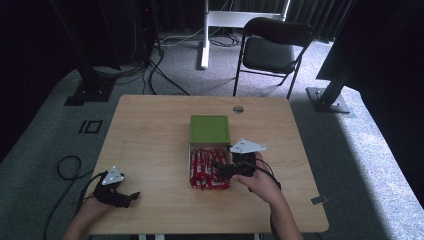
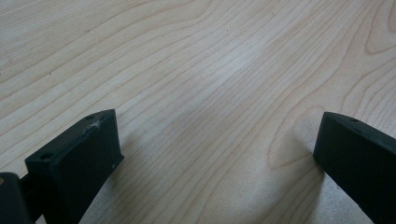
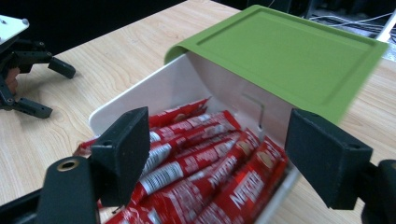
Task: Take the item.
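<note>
R gripper [image 3: 212, 154] is being held wide over sachets [image 3: 201, 177] in box [image 3: 140, 98], lid [image 3: 280, 56] slid back for access; nothing gripped. L gripper [image 1: 120, 196] is being parked open on table [image 1: 150, 130].

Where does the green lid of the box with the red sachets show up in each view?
High view: the green lid lies at the table's middle, over the far part of the white box.
Left gripper view: not in it; bare wooden table between the jaws.
Right gripper view: upper right, tilted over the box.
Shared landmark: the red sachets under it.
</note>
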Available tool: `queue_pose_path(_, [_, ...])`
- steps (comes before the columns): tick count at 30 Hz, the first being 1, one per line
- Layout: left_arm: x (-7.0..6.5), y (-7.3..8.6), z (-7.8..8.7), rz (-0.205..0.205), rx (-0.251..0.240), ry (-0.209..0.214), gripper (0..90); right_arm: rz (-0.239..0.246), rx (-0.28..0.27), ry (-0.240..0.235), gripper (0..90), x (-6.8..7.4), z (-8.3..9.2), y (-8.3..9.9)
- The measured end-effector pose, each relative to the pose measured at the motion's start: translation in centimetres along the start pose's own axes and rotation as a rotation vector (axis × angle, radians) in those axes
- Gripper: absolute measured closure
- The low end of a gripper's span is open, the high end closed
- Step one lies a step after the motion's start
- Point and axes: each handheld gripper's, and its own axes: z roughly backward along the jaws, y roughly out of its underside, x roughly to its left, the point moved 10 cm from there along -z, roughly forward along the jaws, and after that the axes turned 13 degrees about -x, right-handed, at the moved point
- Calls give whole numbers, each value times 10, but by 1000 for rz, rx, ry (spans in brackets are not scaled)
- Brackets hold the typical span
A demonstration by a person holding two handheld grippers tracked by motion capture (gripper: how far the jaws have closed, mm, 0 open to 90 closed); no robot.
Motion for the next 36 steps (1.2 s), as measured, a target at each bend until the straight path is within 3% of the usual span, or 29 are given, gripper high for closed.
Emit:
queue_pose_path(6, [0,0,0,0,0,0,15,3,-1,19,242,8,-18,0])
queue_pose_path(7, [0,0,0,0,0,0,15,-39,6,-12,287,12,-21,2])
queue_pose_path(8, [0,0,0,-2,0,0,15,-118,40,-53,305,17,-23,6])
queue_pose_path(9, [0,0,0,0,0,0,16,-152,54,-47,300,18,-25,8])
queue_pose_path(10, [0,0,0,0,0,0,15,-135,38,-22,328,17,-28,7])
queue_pose_path(13, [0,0,0,0,0,0,16,-187,3,36,358,15,-34,5])
queue_pose_path(16, [0,0,0,0,0,0,15,-178,30,87,438,14,-37,8])
queue_pose_path(18, [0,0,0,0,0,0,15,-197,52,100,457,16,-39,10])
queue_pose_path(20, [0,0,0,0,0,0,16,-232,76,115,538,17,-41,12])
queue_pose_path(23, [0,0,0,-1,1,1,15,-245,116,141,594,19,-44,15])
queue_pose_path(28, [0,0,0,0,0,0,16,-307,183,158,628,23,-49,26])
queue_pose_path(31, [0,0,0,1,-1,0,15,-297,226,175,618,25,-52,35])
queue_pose_path(34, [0,0,0,0,0,0,16,-289,217,194,594,24,-56,38])
queue_pose_path(36, [0,0,0,0,0,0,16,-275,211,200,631,23,-59,40])
